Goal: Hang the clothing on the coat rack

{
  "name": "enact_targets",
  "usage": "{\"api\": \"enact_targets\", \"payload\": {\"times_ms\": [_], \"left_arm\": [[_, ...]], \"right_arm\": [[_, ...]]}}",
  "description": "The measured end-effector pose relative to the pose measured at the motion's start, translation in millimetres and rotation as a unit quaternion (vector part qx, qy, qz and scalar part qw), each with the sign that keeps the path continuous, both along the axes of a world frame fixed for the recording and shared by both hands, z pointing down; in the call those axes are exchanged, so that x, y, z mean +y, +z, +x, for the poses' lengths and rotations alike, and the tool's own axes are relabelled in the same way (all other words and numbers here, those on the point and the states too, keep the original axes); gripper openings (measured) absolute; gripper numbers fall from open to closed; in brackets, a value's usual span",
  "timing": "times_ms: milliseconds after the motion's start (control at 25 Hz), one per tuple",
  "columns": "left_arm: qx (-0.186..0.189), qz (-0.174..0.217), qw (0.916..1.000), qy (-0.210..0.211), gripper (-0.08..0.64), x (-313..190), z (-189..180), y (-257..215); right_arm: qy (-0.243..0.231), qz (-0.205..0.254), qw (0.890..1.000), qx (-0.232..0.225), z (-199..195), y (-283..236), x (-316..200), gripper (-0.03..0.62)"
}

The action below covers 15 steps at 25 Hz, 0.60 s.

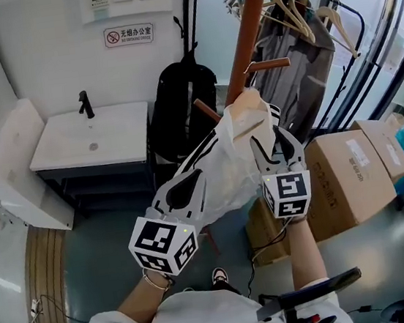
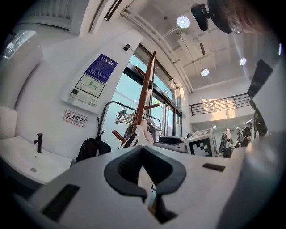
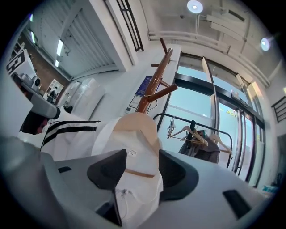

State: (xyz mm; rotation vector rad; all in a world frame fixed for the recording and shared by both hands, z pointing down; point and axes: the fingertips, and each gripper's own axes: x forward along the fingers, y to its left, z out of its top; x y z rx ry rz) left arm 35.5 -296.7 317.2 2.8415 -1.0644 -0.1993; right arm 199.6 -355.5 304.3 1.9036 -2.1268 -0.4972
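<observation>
A white garment [image 1: 232, 168] with black stripes hangs between my two grippers, lifted against the brown wooden coat rack [image 1: 244, 33]. Its tan-lined collar [image 3: 134, 129] bunches up just below a short peg [image 1: 267, 65]. My right gripper [image 1: 266, 141] is shut on the cloth at the collar, and in the right gripper view the fabric fills the gap between its jaws [image 3: 139, 165]. My left gripper [image 1: 190, 184] is lower and to the left, shut on a thin fold of the same garment [image 2: 142, 132]. The rack pole [image 2: 145, 89] rises straight ahead of it.
A black backpack [image 1: 180, 108] hangs behind the rack. A white sink counter [image 1: 95, 138] stands at the left. A black clothes rail with wooden hangers and a grey coat [image 1: 299, 55] is at the right, with cardboard boxes [image 1: 351, 174] below it.
</observation>
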Motion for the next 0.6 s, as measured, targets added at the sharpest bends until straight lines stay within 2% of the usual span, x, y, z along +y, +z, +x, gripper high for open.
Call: {"api": "enact_targets", "payload": {"times_ms": [120, 240, 480, 600], "left_arm": [[-0.001, -0.004, 1.0, 0.006, 0.008, 7.6, -2.2, 4.4], [0.0, -0.013, 0.9998, 0.013, 0.008, 14.3, -2.8, 12.8], [-0.012, -0.031, 0.9991, 0.028, 0.008, 25.0, 1.1, 31.9], [-0.013, -0.033, 0.999, 0.025, 0.008, 25.0, 2.4, 37.2]], "right_arm": [[0.021, -0.005, 1.0, -0.023, -2.6, 11.6, 13.6, 0.218], [0.042, -0.017, 0.997, -0.056, -5.5, 30.1, 28.1, 0.213], [0.09, -0.044, 0.987, -0.126, -5.4, 63.7, 57.2, 0.182], [0.109, -0.044, 0.982, -0.148, -4.1, 69.2, 71.5, 0.134]]}}
